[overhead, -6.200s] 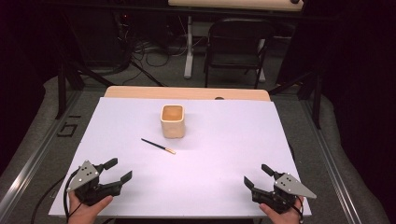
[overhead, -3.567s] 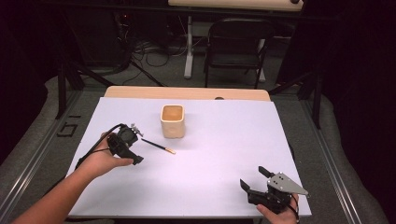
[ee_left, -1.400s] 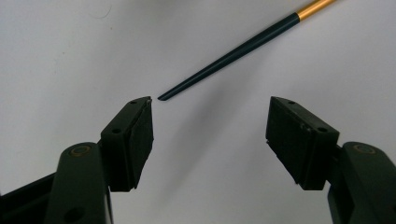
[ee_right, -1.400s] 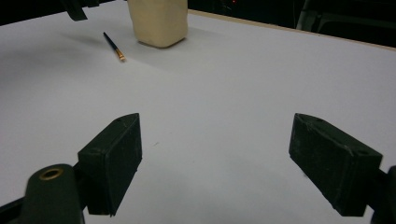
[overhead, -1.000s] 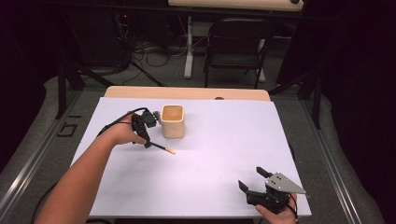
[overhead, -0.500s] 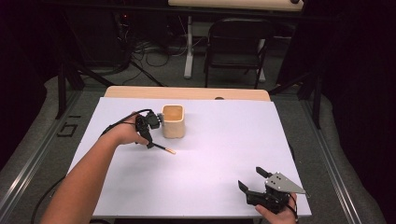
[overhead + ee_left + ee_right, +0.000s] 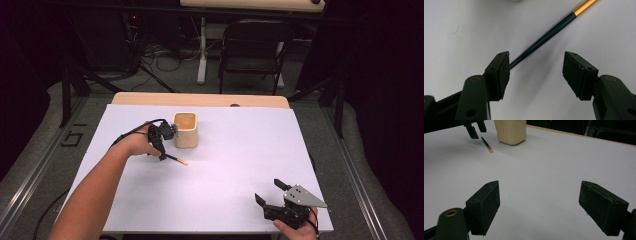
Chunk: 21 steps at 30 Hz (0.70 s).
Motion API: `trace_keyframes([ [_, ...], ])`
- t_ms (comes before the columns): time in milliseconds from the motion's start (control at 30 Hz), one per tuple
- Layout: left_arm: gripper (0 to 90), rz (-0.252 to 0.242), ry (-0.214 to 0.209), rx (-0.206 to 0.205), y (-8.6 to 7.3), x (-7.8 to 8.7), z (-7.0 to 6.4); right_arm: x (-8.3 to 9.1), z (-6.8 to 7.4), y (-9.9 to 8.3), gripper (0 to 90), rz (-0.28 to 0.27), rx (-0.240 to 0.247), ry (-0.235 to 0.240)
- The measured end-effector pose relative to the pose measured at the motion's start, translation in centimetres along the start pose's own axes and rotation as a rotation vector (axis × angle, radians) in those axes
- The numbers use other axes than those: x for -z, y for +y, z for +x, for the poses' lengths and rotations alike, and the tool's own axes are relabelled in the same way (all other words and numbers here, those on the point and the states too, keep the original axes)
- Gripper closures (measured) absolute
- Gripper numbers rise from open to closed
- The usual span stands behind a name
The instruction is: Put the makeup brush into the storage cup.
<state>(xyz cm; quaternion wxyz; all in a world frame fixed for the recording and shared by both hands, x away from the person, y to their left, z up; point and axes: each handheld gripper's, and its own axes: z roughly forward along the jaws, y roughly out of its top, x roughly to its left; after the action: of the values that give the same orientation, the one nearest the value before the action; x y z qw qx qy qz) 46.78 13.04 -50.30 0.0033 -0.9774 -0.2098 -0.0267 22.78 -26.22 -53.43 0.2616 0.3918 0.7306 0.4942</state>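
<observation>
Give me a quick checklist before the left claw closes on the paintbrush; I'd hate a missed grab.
1. Left claw open: ok, jaws stand wide apart.
2. Paintbrush between the jaws: not ok, its dark handle end sits beside the left jaw, off centre.
3. Brush lying flat on the white table: ok.
4. Beige cup out of the way: ok, it stands upright just beyond the brush, apart from it.
5. Jaws low enough to grip: cannot tell from these views.
6. Right claw out of the way: ok, open at the table's near right corner.

Lab/studio: dark curtains, floor cables (image 7: 165,62), folding chair (image 7: 255,50), rig table (image 7: 240,150).
</observation>
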Motion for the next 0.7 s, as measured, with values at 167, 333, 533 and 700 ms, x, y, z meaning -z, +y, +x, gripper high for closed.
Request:
trace_keyframes([
  [167,39.0,-0.004,-0.007,-0.014,0.28,-0.42,-0.17,0.00,0.01,0.00,17.1,-0.003,-0.001,0.002],
  [333,39.0,-0.008,-0.004,-0.017,0.35,-0.45,-0.25,-0.02,0.03,0.00,17.1,-0.008,0.001,-0.001],
  [533,41.3,-0.033,-0.007,-0.032,0.26,-0.58,-0.39,-0.01,0.05,-0.01,17.2,-0.008,0.001,0.000],
  [700,42.7,-0.047,0.003,-0.054,0.00,-0.69,-0.33,-0.01,0.08,0.00,17.2,-0.009,0.003,0.001],
])
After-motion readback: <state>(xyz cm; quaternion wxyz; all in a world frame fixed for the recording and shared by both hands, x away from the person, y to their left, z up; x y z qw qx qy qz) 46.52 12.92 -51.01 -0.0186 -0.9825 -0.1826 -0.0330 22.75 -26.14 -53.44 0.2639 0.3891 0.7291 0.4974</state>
